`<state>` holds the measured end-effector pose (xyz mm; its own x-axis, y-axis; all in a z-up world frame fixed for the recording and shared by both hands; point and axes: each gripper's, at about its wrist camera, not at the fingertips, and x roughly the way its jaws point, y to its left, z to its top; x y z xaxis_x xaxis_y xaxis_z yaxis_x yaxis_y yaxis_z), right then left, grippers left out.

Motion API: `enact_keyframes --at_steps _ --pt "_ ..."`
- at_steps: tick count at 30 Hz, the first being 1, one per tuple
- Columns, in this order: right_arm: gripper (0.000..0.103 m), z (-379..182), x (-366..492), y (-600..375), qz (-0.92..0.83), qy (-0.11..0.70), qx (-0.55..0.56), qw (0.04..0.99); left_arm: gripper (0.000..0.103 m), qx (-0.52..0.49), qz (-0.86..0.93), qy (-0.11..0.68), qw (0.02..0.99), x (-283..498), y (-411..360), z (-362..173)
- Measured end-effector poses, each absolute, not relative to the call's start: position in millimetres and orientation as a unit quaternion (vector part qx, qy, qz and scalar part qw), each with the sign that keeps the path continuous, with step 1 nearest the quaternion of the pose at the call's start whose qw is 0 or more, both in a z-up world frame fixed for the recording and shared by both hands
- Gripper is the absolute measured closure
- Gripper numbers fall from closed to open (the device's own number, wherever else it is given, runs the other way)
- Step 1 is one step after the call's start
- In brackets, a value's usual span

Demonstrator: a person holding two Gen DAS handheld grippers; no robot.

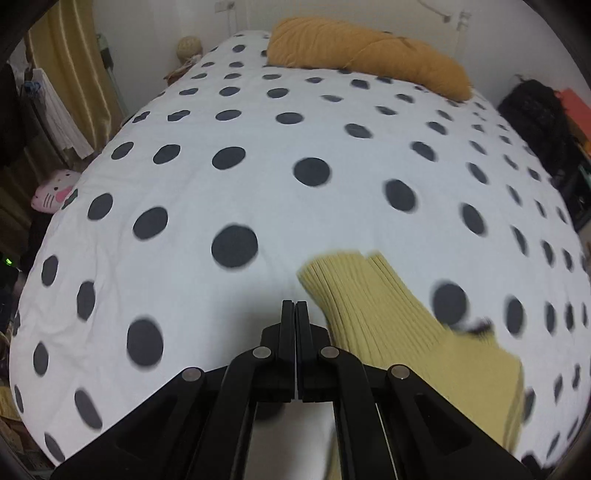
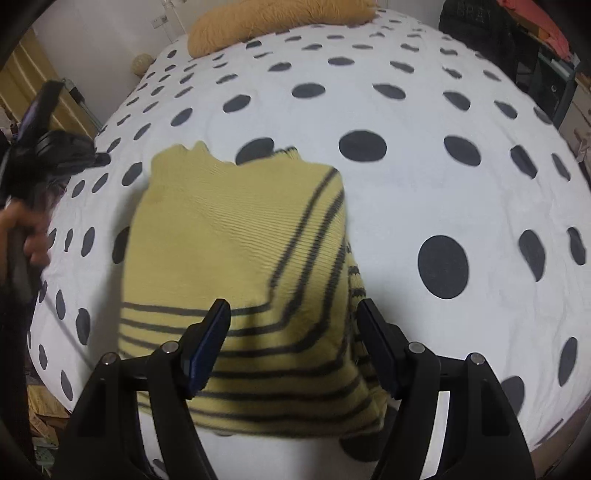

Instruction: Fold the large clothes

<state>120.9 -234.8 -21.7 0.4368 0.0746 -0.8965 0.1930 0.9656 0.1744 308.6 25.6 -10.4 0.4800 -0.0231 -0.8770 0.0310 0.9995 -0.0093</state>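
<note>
Yellow knit sweater (image 2: 236,266) w/ dark stripes lies folded into a compact bundle on the polka-dot duvet (image 2: 424,192), near the duvet's front edge, well apart from the mustard pillow (image 2: 273,18) at the far end. Right gripper (image 2: 291,314) hangs right over the sweater's striped hem w/ jaws spread wide, released, nothing between them; can't tell if the fingertips touch the knit. In the left wrist view the left gripper (image 1: 295,310) is clenched, fingers pressed flat together w/ no fabric in between, over bare duvet (image 1: 258,147) just left of the sweater's ribbed cuff (image 1: 343,273). Same left gripper shows at the left edge of the right wrist view (image 2: 99,158), held by the person's hand (image 2: 26,232), beside the sweater, not touching it. Pink cat plush (image 1: 55,192) sits off the duvet's left side; black bag (image 1: 532,107) off its right.
</note>
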Motion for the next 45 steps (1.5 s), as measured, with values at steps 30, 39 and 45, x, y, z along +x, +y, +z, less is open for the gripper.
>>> enact_keyframes --at_steps 30,39,45 --pt "0.026 54.5 -14.1 -154.8 -0.06 0.541 0.03 0.839 0.022 0.009 -0.016 0.504 0.863 -14.5 8.2 62.9" --pt "0.025 57.0 -21.0 -149.6 -0.066 0.54 0.019 0.839 0.021 0.008 -0.033 0.504 0.863 -19.9 0.8 66.0" --pt "0.025 59.3 -22.9 -149.5 -0.069 0.539 0.016 0.839 0.019 0.001 -0.031 0.508 0.861 -18.3 3.6 65.7"
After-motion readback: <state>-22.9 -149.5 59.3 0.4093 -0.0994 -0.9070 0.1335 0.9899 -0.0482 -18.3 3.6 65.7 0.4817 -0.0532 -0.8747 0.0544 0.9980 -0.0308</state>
